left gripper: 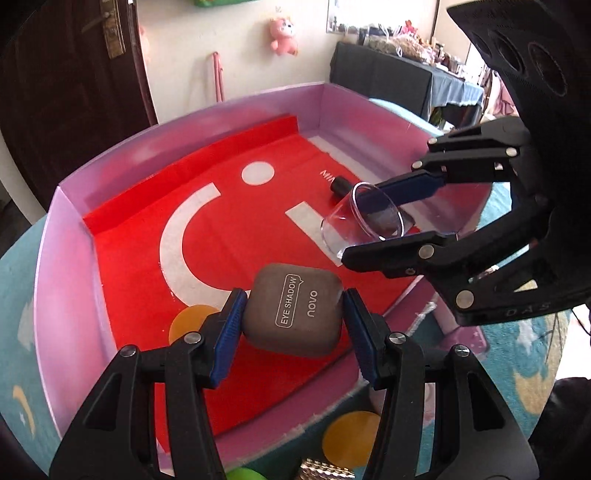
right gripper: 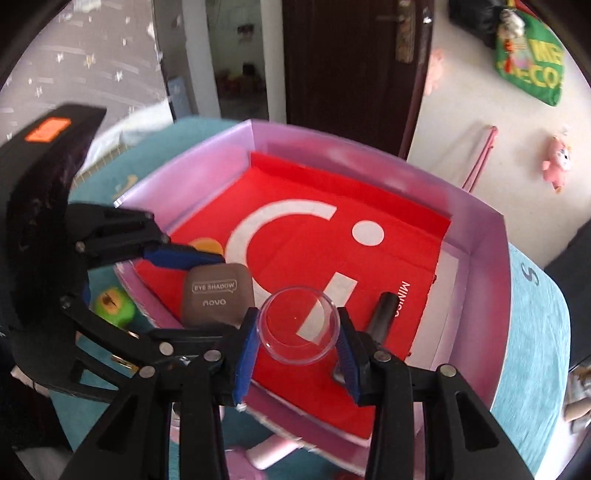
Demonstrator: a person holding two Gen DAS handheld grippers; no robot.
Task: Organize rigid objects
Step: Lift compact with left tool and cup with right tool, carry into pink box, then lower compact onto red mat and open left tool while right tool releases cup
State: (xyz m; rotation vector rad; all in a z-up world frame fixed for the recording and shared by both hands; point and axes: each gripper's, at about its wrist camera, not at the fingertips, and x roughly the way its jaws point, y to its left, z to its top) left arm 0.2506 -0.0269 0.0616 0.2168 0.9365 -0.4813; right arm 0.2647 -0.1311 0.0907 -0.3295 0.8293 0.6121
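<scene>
My left gripper (left gripper: 293, 314) is shut on a grey-brown eye shadow case (left gripper: 291, 310), held above the near part of a pink box (left gripper: 66, 229) lined with red paper. In the right wrist view the same case (right gripper: 218, 295) hangs between the left gripper's blue pads at the box's left side. My right gripper (right gripper: 297, 334) is shut on a small clear plastic cup (right gripper: 299, 325), its mouth facing the camera, over the red lining. From the left wrist view that cup (left gripper: 364, 221) lies tilted between the right gripper's fingers (left gripper: 402, 186). A black tube (right gripper: 382, 314) lies in the box.
The box stands on a teal patterned cloth (right gripper: 532, 350). A green ball (right gripper: 112, 306) and orange discs (left gripper: 349, 439) lie outside the box near its front edge. A dark door (right gripper: 351, 62) and a wall with a pink plush toy (left gripper: 282, 35) stand behind.
</scene>
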